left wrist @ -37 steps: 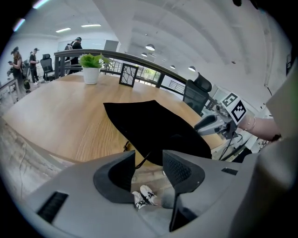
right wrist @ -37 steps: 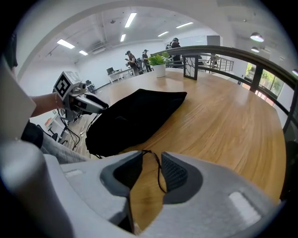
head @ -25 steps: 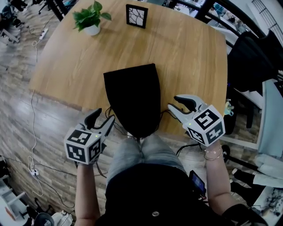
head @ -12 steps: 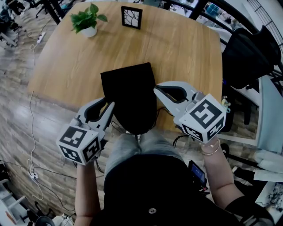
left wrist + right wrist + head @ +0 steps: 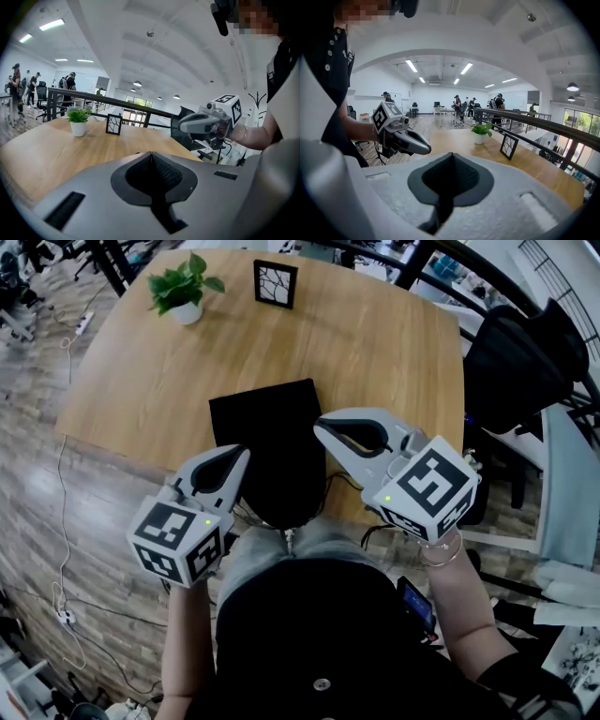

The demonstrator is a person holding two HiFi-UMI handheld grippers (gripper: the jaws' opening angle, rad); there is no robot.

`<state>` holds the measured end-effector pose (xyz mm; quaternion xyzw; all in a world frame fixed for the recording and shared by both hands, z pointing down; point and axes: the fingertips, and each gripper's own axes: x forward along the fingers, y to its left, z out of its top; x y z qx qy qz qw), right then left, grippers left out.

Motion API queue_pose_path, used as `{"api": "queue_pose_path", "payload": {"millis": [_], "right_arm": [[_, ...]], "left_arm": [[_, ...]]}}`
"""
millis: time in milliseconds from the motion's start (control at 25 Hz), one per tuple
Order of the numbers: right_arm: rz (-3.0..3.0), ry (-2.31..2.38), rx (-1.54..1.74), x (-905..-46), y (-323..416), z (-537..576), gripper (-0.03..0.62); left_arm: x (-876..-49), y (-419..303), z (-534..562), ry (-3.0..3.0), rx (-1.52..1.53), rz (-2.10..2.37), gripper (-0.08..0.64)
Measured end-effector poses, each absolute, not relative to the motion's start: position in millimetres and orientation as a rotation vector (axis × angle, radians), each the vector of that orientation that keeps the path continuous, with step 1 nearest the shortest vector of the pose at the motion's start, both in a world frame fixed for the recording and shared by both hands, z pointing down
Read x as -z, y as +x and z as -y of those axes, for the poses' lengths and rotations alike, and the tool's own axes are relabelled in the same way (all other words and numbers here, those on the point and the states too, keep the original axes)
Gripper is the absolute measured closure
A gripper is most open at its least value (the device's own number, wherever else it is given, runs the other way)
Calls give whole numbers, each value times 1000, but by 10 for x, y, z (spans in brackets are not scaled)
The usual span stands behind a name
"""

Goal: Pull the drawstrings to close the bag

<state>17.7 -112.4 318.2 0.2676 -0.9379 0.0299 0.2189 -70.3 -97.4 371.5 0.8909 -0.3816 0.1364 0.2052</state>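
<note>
The black bag (image 5: 270, 437) lies flat on the surface (image 5: 384, 343). Its mouth is partly hidden, so I cannot tell if it is closed. The left gripper (image 5: 241, 456) and right gripper (image 5: 321, 428) both have their fingers together and hold nothing.

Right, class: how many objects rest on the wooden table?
3: a potted plant at the far left, a picture frame right of it, the black bag at the near edge; smaller things may be hidden.

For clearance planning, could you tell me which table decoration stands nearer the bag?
The frame, almost straight behind the bag; the plant sits farther off to the left.
</note>
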Motion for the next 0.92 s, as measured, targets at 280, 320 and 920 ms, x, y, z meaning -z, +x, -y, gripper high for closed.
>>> {"api": "queue_pose_path", "payload": {"millis": [280, 320, 920], "right_arm": [[2583, 726, -77, -3205, 182, 1133, 595], [2579, 726, -77, -3214, 186, 1135, 594], [2560, 711, -87, -3285, 212, 1088, 595]], "left_arm": [[-3687, -633, 1012, 2488, -364, 1062, 545], [-3690, -631, 1015, 2487, -364, 1062, 545], [-3729, -623, 989, 2457, -354, 1065, 545]]}}
